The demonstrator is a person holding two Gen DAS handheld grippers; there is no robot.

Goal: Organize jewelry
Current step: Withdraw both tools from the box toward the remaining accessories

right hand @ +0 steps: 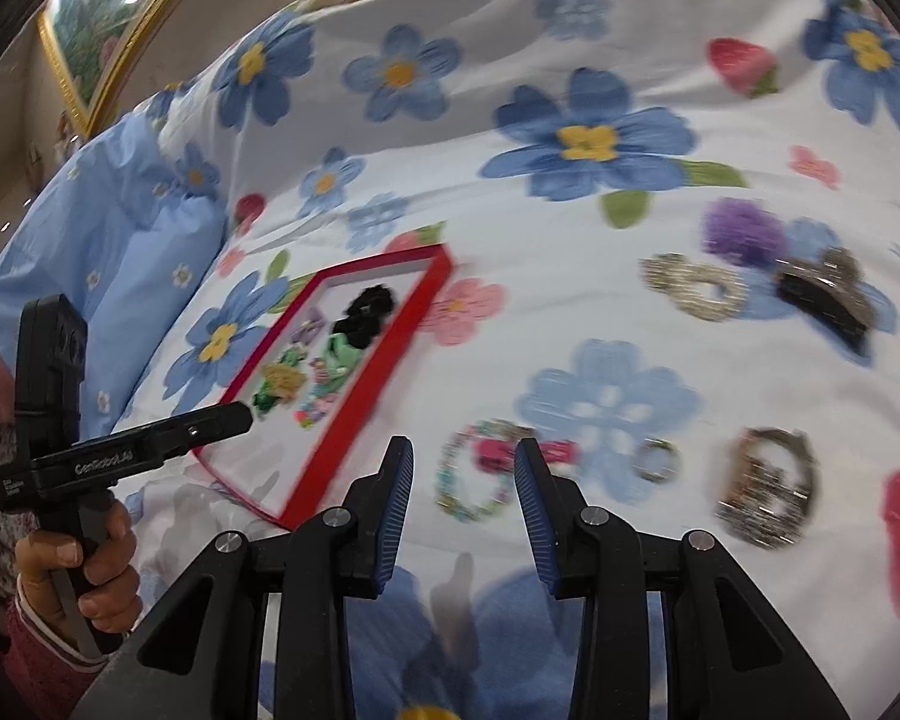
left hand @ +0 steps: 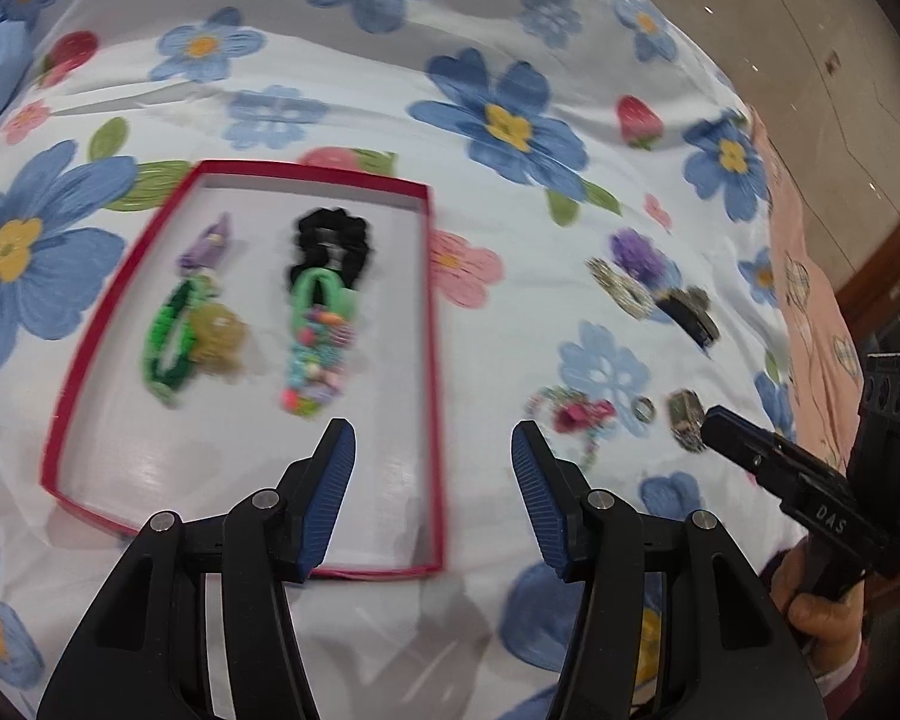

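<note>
Flowered bedspread (left hand: pixel 570 276) carries red-rimmed box (left hand: pixel 432 324) holding black scrunchie (left hand: pixel 330 246); left claw (left hand: pixel 432 462) empty, parted over its near edge. Right view: right claw (right hand: pixel 465 480) empty, part-open above beaded bracelet (right hand: pixel 474 480); clear cloth around.

White bedspread (left hand: pixel 342 90) printed with blue flowers and strawberries; blue pillow (right hand: pixel 120 252) beside it; gold-framed picture (right hand: pixel 108 24) behind.

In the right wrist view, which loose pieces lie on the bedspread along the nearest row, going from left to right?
Beaded bracelet → pink clip → small ring → silver sparkly piece.
</note>
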